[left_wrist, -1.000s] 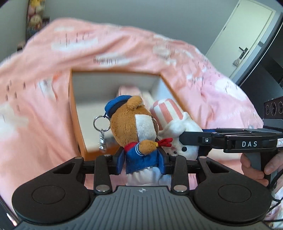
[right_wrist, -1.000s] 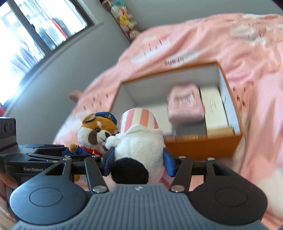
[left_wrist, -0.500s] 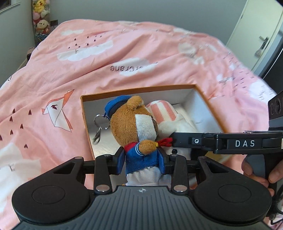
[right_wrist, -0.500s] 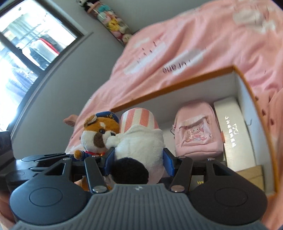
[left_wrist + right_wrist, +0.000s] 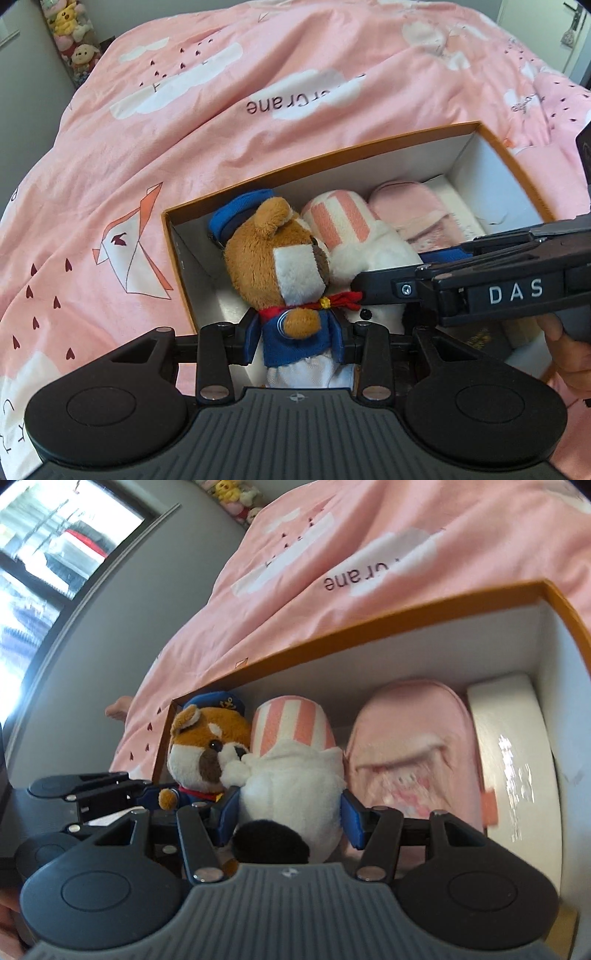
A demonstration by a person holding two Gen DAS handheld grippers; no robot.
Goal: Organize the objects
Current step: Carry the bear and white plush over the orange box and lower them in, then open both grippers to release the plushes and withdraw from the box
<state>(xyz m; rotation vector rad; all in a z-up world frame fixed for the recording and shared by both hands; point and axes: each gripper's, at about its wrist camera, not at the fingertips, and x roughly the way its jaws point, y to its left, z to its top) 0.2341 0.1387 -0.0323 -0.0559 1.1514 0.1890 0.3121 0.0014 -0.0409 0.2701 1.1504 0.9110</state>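
My left gripper (image 5: 295,341) is shut on a brown sailor plush (image 5: 275,266) with a blue cap and blue jacket, held by its body. My right gripper (image 5: 290,818) is shut on a white plush with a pink-striped hat (image 5: 291,771). Both toys hang side by side, touching, inside the left end of an orange box (image 5: 332,151) with white inner walls (image 5: 406,653). The sailor plush (image 5: 205,749) shows at the left in the right wrist view, and the white plush (image 5: 343,221) sits right of it in the left wrist view.
A pink mini backpack (image 5: 410,746) and a white flat case (image 5: 517,753) lie in the box's right part. The box rests on a pink printed duvet (image 5: 184,110). A hand (image 5: 569,358) holds the right gripper's handle. Plush toys (image 5: 74,37) line the far wall.
Both grippers have carried their plush toys forward and down, from in front of the box to inside its left end. The box now fills more of both views.
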